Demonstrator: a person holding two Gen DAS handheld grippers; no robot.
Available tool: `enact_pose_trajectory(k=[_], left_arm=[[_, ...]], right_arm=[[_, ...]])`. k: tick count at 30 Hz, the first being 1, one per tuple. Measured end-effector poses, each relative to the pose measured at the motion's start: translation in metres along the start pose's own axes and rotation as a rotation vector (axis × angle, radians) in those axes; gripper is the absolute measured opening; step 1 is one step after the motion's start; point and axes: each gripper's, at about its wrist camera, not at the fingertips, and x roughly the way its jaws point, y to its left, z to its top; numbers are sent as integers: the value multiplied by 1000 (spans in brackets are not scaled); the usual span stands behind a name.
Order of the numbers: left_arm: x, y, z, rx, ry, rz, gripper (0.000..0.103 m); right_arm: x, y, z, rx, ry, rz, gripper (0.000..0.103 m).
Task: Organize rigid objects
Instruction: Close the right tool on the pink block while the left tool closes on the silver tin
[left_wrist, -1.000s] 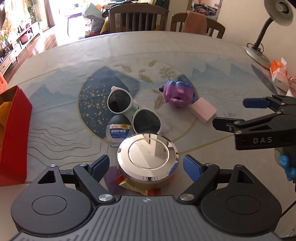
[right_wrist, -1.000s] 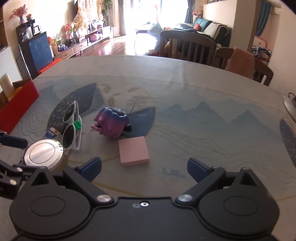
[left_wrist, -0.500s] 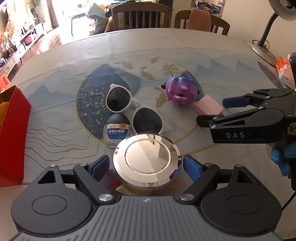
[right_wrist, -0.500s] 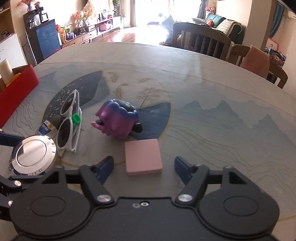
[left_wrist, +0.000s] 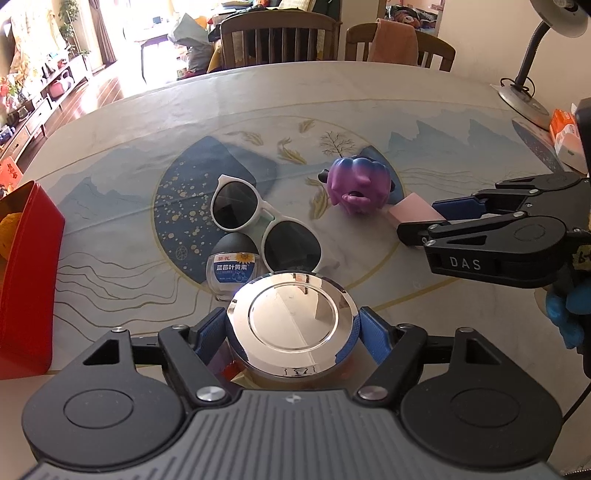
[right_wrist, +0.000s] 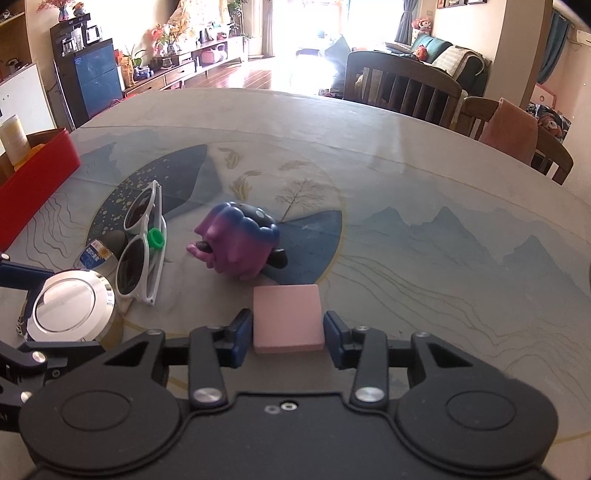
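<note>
My left gripper (left_wrist: 291, 332) is shut on a jar with a shiny round silver lid (left_wrist: 292, 313); its blue pads press both sides. The jar also shows in the right wrist view (right_wrist: 70, 306). My right gripper (right_wrist: 287, 332) is shut on a flat pink block (right_wrist: 286, 317), with the pads touching both its side edges; the block rests on the table. From the left wrist view the right gripper (left_wrist: 424, 223) holds the block (left_wrist: 412, 212). A purple toy (right_wrist: 238, 245), white sunglasses (right_wrist: 142, 243) and a small supplement bottle (left_wrist: 232, 267) lie between.
A red box (left_wrist: 26, 280) stands at the table's left edge. A desk lamp (left_wrist: 532, 66) and orange-white packets (left_wrist: 565, 136) are at the far right. Chairs (left_wrist: 277, 40) stand behind the patterned table (right_wrist: 443, 236).
Both grippers closed: the left around the silver-lidded jar, the right moved forward and closed on the pink block.
</note>
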Motion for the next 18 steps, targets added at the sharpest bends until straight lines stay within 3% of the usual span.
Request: enact_pose_trajectory(k=[18], left_arm=[[-34, 11, -3, -56, -33, -34, 76]], right_arm=[[-58, 2, -8, 71, -38, 40, 41]])
